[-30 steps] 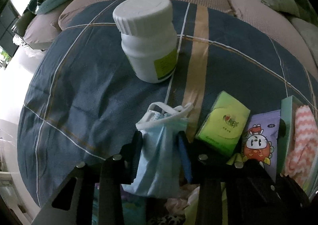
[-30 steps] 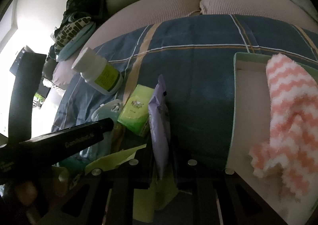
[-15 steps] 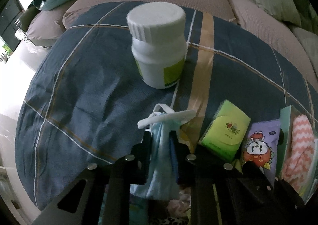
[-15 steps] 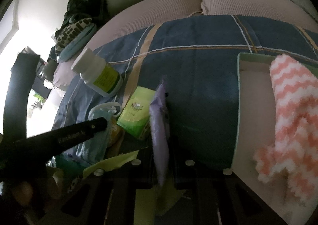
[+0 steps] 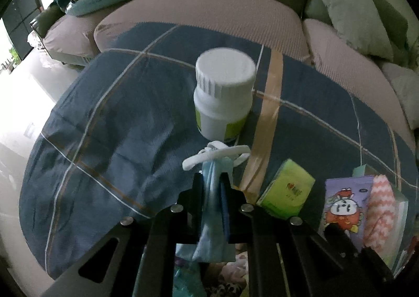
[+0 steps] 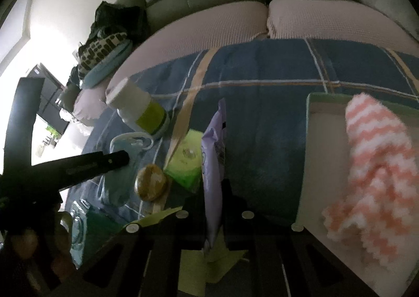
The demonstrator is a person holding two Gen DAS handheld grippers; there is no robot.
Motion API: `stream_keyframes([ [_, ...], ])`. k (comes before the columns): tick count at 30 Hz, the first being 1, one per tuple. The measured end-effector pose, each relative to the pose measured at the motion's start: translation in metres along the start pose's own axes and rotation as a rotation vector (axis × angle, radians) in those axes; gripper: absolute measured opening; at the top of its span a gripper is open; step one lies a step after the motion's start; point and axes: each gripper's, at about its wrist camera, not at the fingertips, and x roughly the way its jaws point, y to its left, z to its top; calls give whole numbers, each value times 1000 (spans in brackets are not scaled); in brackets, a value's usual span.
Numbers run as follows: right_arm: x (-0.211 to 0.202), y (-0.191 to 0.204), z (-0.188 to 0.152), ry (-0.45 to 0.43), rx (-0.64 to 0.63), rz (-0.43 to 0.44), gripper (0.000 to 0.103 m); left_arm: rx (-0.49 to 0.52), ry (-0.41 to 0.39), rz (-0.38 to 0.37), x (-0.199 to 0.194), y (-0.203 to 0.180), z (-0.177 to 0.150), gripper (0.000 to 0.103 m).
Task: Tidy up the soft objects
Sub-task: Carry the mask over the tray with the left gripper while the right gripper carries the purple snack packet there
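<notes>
My left gripper (image 5: 212,187) is shut on a light blue face mask (image 5: 213,208) with white ear loops and holds it above the blue checked cloth (image 5: 117,139). The mask also shows in the right wrist view (image 6: 123,166). My right gripper (image 6: 213,192) is shut on a purple wipes pack (image 6: 213,155), held on edge; the pack also shows in the left wrist view (image 5: 343,208). A pink and white striped fuzzy sock (image 6: 377,160) lies in a green-rimmed box (image 6: 314,124) at the right. A green tissue pack (image 5: 286,189) lies on the cloth between the grippers.
A white pill bottle (image 5: 224,97) with a green label stands just beyond the mask. A round brown object (image 6: 150,183) lies beside the tissue pack. More items lie at the near edge under the grippers. A sofa with cushions (image 5: 353,8) runs behind the table.
The left gripper has closed on the mask and lifted it back from the bottle. The right gripper has risen slightly with the wipes pack. The round brown object has come into view.
</notes>
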Motion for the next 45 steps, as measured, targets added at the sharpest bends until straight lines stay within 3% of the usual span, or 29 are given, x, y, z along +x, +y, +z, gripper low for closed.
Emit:
stream_keyframes([
  [17,-78,-10,5,-160,29,4,10,-8,-132,-47,-56,-9,-1,12],
  [27,-138,-56,9,-279,106,-83,10,140,-192,-149,-87,-68,-13,12],
  [37,-189,-135,1,-340,280,-284,10,380,-102,-247,-77,-160,-56,12],
  [45,-191,-175,-6,-297,357,-396,10,513,-2,-273,-58,-208,-96,12],
])
